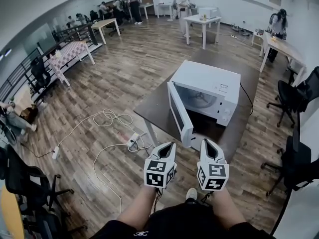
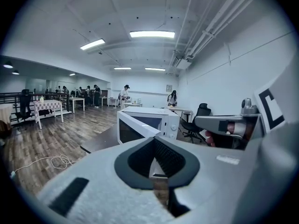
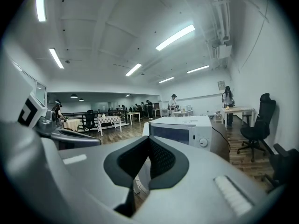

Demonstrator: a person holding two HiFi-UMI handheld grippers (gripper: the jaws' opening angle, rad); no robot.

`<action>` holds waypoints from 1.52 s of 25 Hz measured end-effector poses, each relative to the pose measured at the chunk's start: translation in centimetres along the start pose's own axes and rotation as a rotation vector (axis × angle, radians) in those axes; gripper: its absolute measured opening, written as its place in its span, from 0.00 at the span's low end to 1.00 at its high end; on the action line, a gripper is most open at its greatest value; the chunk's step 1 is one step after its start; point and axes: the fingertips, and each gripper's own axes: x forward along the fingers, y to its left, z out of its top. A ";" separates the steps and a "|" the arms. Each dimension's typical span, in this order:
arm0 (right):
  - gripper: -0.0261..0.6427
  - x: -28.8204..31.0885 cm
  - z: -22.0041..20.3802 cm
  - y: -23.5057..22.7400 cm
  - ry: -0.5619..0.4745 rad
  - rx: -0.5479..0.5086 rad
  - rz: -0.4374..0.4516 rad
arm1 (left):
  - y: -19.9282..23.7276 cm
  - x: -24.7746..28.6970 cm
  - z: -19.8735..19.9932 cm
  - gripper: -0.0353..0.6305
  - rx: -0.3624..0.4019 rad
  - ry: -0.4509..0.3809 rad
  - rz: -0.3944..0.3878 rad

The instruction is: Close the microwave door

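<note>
Grey two-jaw left gripper [image 1: 170, 145]: jaws fully together, nothing between them. Grey two-jaw right gripper [image 1: 206, 142]: jaws likewise together in its own view, empty. Both held side by side, short of the dark brown table [image 1: 152, 106], touching nothing.

Step in hand, as judged: approach to the open door; no contact yet.

Recommended method:
- Keep the left jaws closed and use them as a blunt pusher; no grasp needed.
- Come round to the door's outer face, on the left in the head view, and make contact near the free edge, well away from the hinge, for best leverage.
- Push across to the right, following the door's arc, not straight ahead.
- Keep the right gripper out of the gap between door and cavity.
- Press until the latch side seats flush; ease off if the casing starts to slide on the table.

Condition of the task's thing:
- White box-shaped microwave [image 1: 212, 81] on the table, ahead of both grippers, front turned towards them.
- White-framed door with dark window [image 1: 176, 112] swung wide open, standing roughly square to the front, free edge nearest the grippers.
- Cavity exposed; control panel with knobs at the right.
- Dark cable at the right side.
</note>
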 end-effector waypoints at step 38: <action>0.05 14.2 1.8 -7.5 0.094 0.013 0.081 | 2.2 12.0 -1.9 0.39 0.081 0.143 -0.327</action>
